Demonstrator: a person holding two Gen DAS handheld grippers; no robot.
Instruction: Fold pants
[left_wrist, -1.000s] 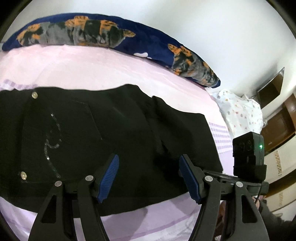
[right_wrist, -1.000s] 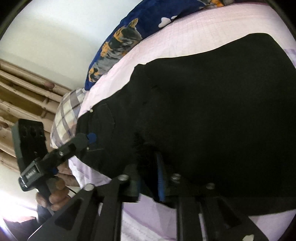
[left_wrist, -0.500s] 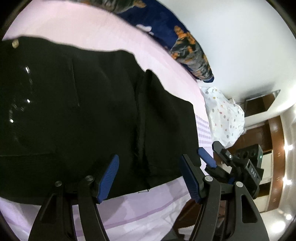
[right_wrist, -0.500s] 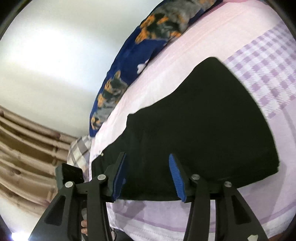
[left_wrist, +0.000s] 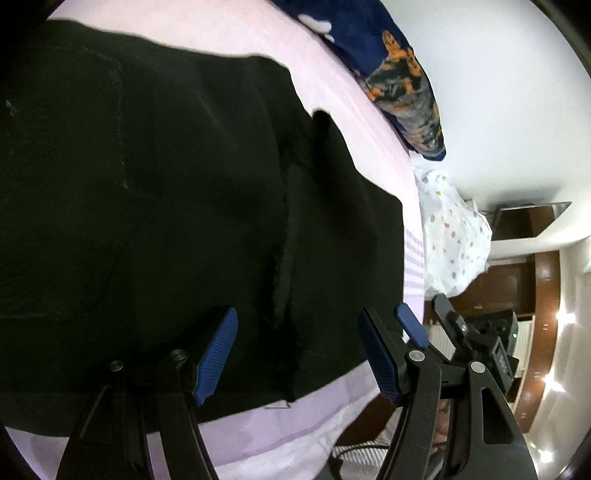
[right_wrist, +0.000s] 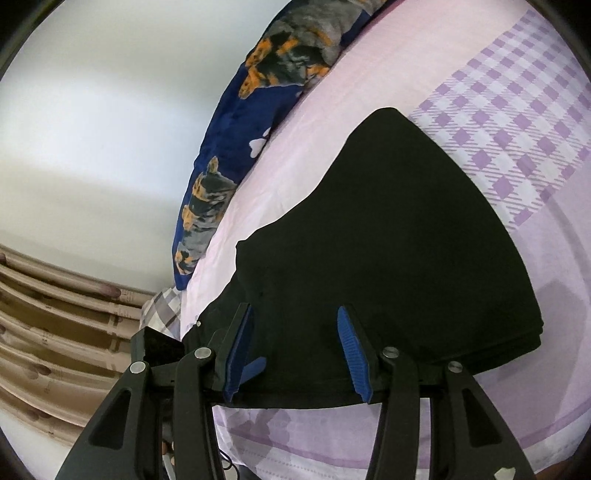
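Note:
Black pants (left_wrist: 166, 206) lie folded flat on a pink bed sheet (left_wrist: 354, 122); they also show in the right wrist view (right_wrist: 388, 240). A raised fold seam (left_wrist: 286, 258) runs down the cloth. My left gripper (left_wrist: 299, 358) is open and empty, low over the near edge of the pants. My right gripper (right_wrist: 295, 350) is open and empty over the same near edge. The right gripper also shows in the left wrist view (left_wrist: 424, 328) off the bed's right side. The left gripper shows at the lower left of the right wrist view (right_wrist: 255, 365).
A navy pillow with orange and grey dogs (left_wrist: 402, 74) lies along the far side of the bed, seen too in the right wrist view (right_wrist: 258, 122). A white dotted cloth (left_wrist: 454, 240) sits past the bed's right end. Striped curtains (right_wrist: 55, 332) hang at left.
My right gripper let go of the pants' edge, opened and drew back from the cloth. My left gripper stayed open and moved closer and lower over the pants.

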